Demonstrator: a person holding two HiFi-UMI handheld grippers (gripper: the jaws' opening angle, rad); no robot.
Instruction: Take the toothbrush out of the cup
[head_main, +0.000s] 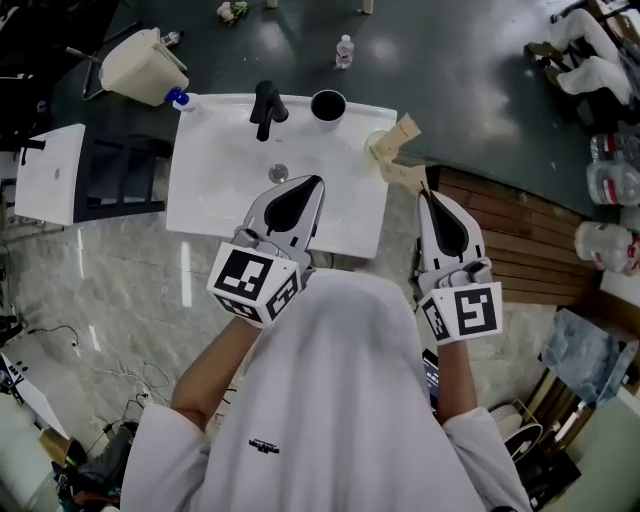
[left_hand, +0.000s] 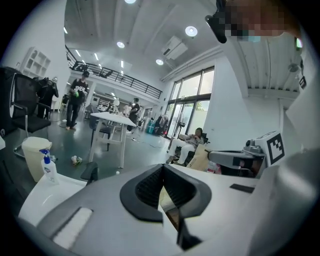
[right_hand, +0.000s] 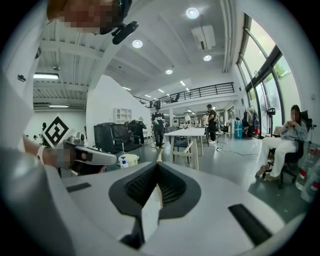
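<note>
A black cup (head_main: 328, 104) stands at the white sink's (head_main: 215, 185) back rim, just ahead of the left hand-held gripper (head_main: 314, 184). The right hand-held gripper (head_main: 425, 197) is farther off. Both are clamped shut and seemingly empty.

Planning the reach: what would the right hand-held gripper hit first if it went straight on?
Probably the tan object at the sink's right edge, close ahead of the right hand-held gripper; depth unclear.

Upright and seen from above, a dark, round cup (head_main: 328, 104) is caught in the upper middle of the frame, stood on the back rim of the white sink (head_main: 215, 180), its inside too dark to be read.
</note>
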